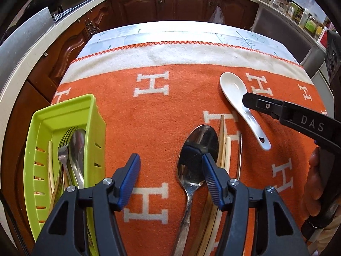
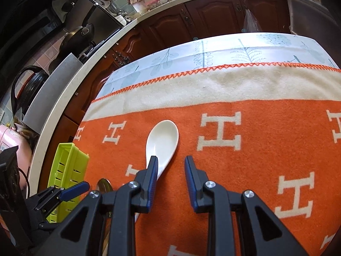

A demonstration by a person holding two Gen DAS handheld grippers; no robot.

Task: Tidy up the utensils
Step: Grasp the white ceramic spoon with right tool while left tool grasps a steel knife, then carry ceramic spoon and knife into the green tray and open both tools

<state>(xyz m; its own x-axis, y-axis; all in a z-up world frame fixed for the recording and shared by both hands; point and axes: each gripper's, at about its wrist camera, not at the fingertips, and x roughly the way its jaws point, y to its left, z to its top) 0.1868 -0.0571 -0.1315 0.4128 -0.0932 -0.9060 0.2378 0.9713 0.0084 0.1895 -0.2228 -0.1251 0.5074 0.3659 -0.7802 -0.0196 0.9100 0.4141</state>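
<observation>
Both right-gripper fingers [image 2: 153, 166] spread above white spoon [image 2: 163, 138] handle.

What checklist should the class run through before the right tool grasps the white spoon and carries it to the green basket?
1. Right tool open: ok.
2. White spoon lying free on the orange blanket: ok.
3. Spoon handle centred between the fingers: not ok; it sits under the left finger.
4. Green basket has room beside its fork and spoon: ok.
5. Left tool out of the carrying path: cannot tell; it hangs open over the metal spoon.
</observation>
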